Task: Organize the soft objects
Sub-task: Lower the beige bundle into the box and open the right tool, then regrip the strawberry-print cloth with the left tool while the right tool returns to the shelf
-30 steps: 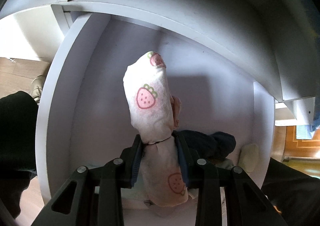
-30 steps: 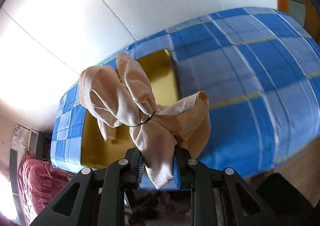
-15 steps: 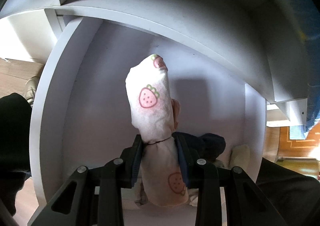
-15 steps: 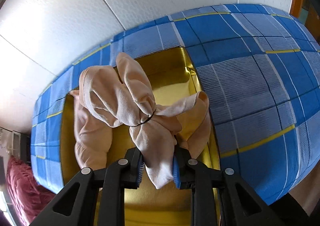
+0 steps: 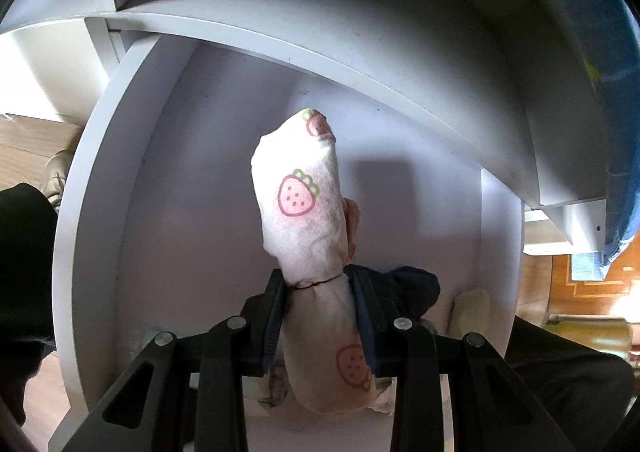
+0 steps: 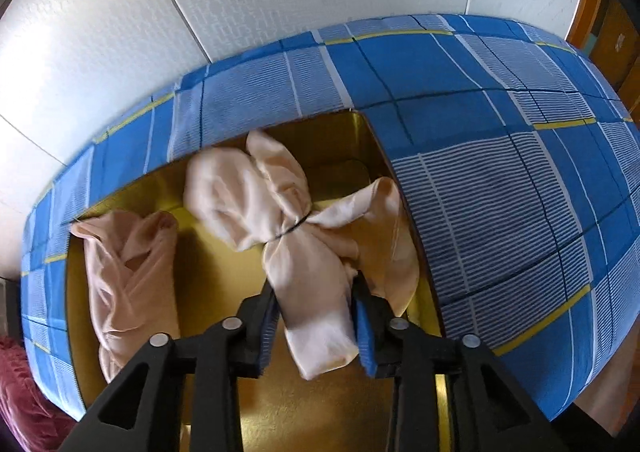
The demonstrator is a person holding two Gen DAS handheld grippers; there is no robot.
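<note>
The left gripper (image 5: 320, 316) is clamped on a white strawberry-print bundle (image 5: 304, 208) tied round with a thin dark band, its pads pressing in on either side just below the tie. The bundle stands up out of the jaws inside a grey-white cabinet compartment (image 5: 168, 212), in front of its back wall. On the compartment floor behind the gripper, toward the right wall, lie a dark blue soft item (image 5: 412, 284) and a pale cream one (image 5: 472, 310) just beside it.

The right gripper (image 6: 316, 316) hangs over a gold tin box (image 6: 216, 264) that sits on a blue plaid cloth (image 6: 500, 180). Its jaws have just been opening, with a peach cloth bundle (image 6: 288, 220), tied with a dark band, between them. The left pad now stands a little clear of the fabric. The bundle leans along the box's right wall. A second peach bundle (image 6: 128, 272) lies against the left wall, well apart from the first.
</note>
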